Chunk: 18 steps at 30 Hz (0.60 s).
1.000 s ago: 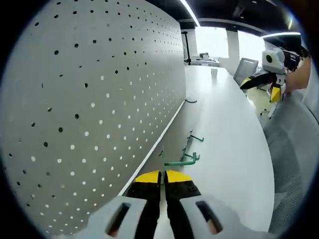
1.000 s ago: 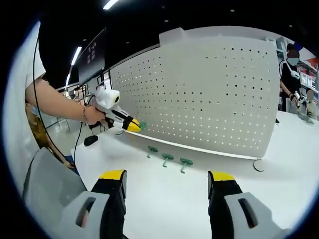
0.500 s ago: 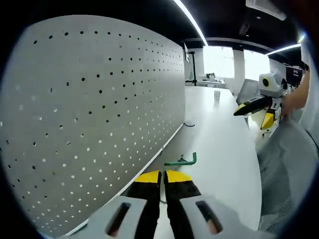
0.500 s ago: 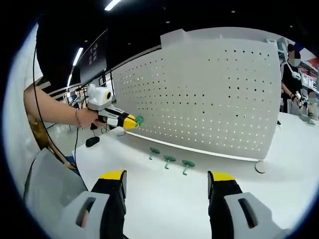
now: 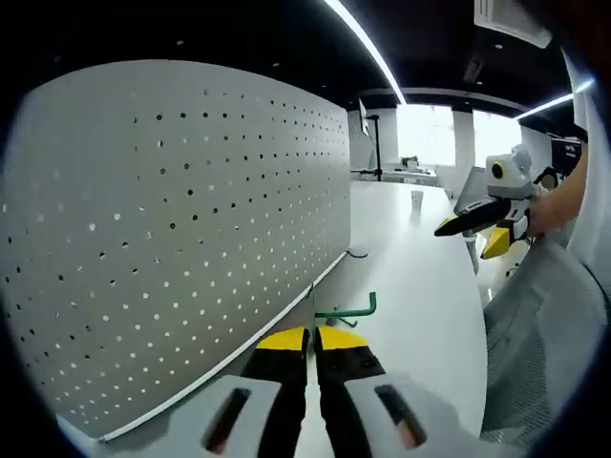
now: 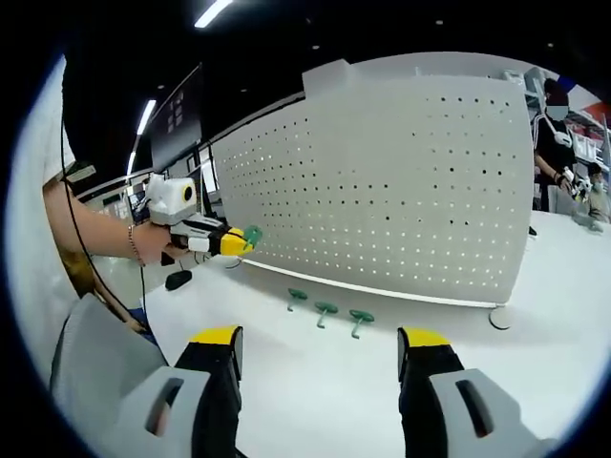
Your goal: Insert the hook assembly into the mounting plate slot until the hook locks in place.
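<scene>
Far left in the right gripper view, a person's forearm w/ a bracelet reached in, and its hand [image 6: 151, 246] held the left claw [image 6: 239, 239], yellow tips clamped on a small green hook [image 6: 252, 233], lifted off the tabletop [image 6: 315, 382] and just in front of the white pegboard [image 6: 401, 181], near its left end; couldn't tell if the hook touched the board. A dark object [image 6: 177, 279] sat on the tabletop below that hand. Further right, three more green hooks [image 6: 326, 309] lay in a row on the tabletop close to the pegboard's foot, well apart from the held one. At the bottom, the right claw [image 6: 320, 353] stood w/ jaws wide apart, nothing between them, above bare tabletop. A round pale foot [image 6: 498, 318] sat at the pegboard's right corner. Far right, another person [image 6: 558, 143] stood in the background. In the left gripper view the pegboard [image 5: 181, 219] ran along the left side, standing upright on the tabletop [image 5: 420, 277]. The left claw [image 5: 312, 342] showed yellow tips pressed together, the green hook [image 5: 348, 309] sticking out ahead of them, its bent end pointing up, beside the board's lower edge but not visibly in a hole. At right, the right claw [image 5: 468, 229] hovered over the tabletop's far edge, held by a hand [image 5: 546, 212].
</scene>
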Tool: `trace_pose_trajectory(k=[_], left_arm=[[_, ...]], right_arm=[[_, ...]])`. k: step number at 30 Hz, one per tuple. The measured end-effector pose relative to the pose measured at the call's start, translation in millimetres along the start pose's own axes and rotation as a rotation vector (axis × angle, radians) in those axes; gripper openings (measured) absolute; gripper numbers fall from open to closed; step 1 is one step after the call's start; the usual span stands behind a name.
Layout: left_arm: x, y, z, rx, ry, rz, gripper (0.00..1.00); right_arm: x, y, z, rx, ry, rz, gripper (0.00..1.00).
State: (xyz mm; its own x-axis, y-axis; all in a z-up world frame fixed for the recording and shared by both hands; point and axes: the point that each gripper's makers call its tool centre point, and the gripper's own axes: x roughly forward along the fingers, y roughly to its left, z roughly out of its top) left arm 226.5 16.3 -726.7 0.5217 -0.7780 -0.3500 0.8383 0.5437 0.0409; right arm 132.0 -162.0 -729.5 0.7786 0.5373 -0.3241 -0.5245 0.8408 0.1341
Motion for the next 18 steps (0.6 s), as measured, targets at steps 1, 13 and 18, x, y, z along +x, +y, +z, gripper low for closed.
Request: trace_pose_trajectory(k=[1,13,18], left_arm=[[-1.0,-1.3,3.0,-0.003,-0.012,0.003,0.02],[3.2,-11.6,22.1,-0.030,-0.073,0.020,0.02],[1.4,-15.5,30.3,-0.053,-0.103,0.023,0.02]], right_arm=[[0.1,0.7,0.2,-0.002,0.001,0.001,0.63],[0.1,2.1,-1.7,-0.005,0.004,0.005,0.63],[-0.1,2.8,-0.6,-0.003,0.001,0.007,0.63]])
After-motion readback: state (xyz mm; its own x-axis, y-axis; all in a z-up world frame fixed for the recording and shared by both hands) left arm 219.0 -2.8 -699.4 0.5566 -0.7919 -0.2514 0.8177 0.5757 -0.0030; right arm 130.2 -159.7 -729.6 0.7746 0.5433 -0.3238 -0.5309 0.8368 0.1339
